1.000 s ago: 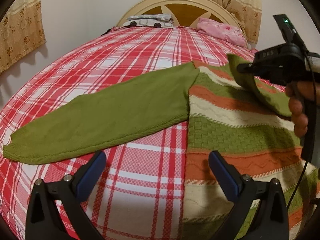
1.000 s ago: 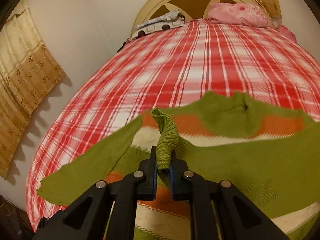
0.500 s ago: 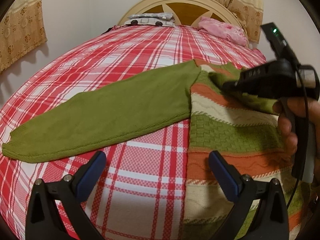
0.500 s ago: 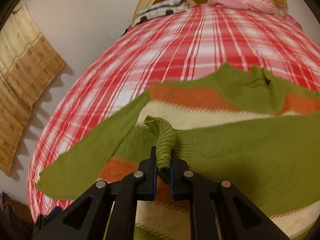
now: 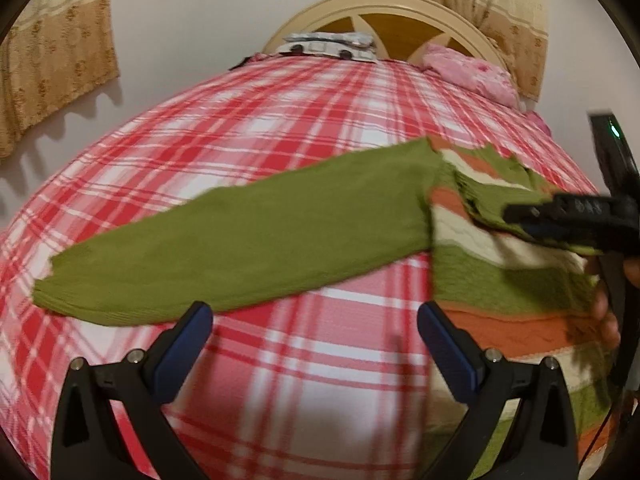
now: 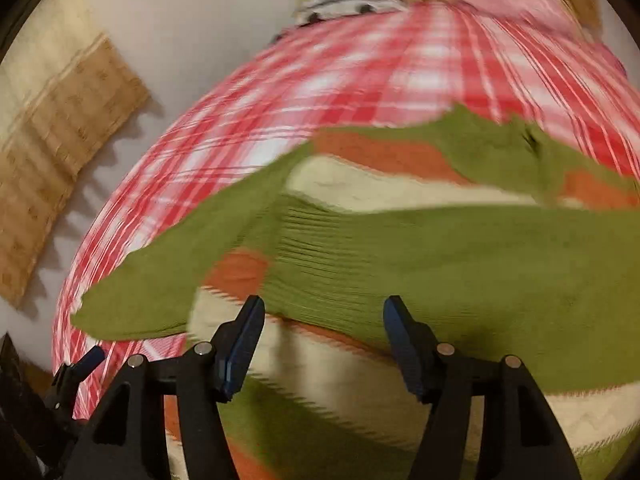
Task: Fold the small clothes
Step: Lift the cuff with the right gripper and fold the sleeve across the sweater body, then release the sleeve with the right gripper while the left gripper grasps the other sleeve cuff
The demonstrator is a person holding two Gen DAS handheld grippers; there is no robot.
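sweater [image 5: 500, 280]: flat on the bed [image 5: 280, 128], right side
left sleeve [image 5: 240, 248]: long axis runs toward the bed's left edge
my left tongs [image 5: 316, 344]: wide, empty, nearer that sleeve
my right tongs [image 6: 324, 344]: just opened, folded sleeve [image 6: 440, 260] released

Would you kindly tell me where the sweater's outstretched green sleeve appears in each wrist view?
Left wrist view: the outstretched green sleeve spans the centre, cuff toward the lower left.
Right wrist view: it runs from the middle down to the left edge.
Shared landmark: the pink pillow at the headboard.
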